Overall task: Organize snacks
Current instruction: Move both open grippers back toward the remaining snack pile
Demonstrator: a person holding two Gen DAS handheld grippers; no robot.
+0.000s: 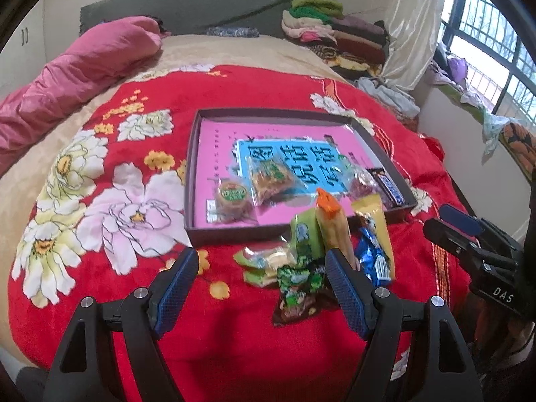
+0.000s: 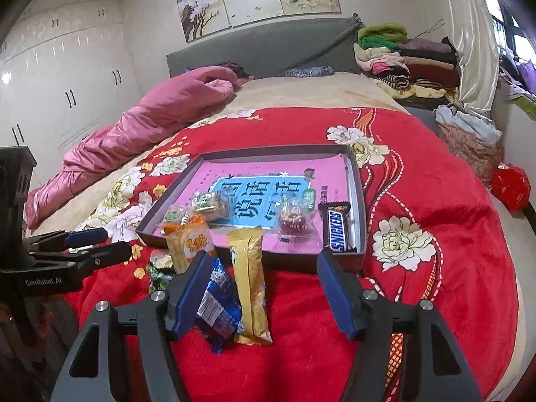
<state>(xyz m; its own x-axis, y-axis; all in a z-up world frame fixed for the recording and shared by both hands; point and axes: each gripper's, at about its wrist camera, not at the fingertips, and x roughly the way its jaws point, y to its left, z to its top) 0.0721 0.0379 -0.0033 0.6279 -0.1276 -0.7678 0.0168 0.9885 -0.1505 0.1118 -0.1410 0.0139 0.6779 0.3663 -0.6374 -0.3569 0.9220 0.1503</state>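
Observation:
A shallow dark box (image 1: pixel 197 167) (image 2: pixel 356 181) with a pink and blue lining lies on the red bed cover. It holds several wrapped snacks and a Snickers bar (image 2: pixel 336 231) (image 1: pixel 388 189). Loose snacks lie in front of it: a gold bar (image 2: pixel 249 284) (image 1: pixel 373 221), a blue packet (image 2: pixel 217 305) (image 1: pixel 372 261), an orange packet (image 2: pixel 189 243) (image 1: pixel 331 221) and green packets (image 1: pixel 296 276). My left gripper (image 1: pixel 261 284) is open above the green packets. My right gripper (image 2: pixel 261 288) is open over the gold bar and blue packet.
A pink quilt (image 1: pixel 77 70) (image 2: pixel 140 124) lies along the bed's left side. Folded clothes (image 1: pixel 331 33) (image 2: pixel 408 57) are stacked at the headboard on the right. A window (image 1: pixel 495 43) is to the right. White wardrobes (image 2: pixel 50 77) stand to the left.

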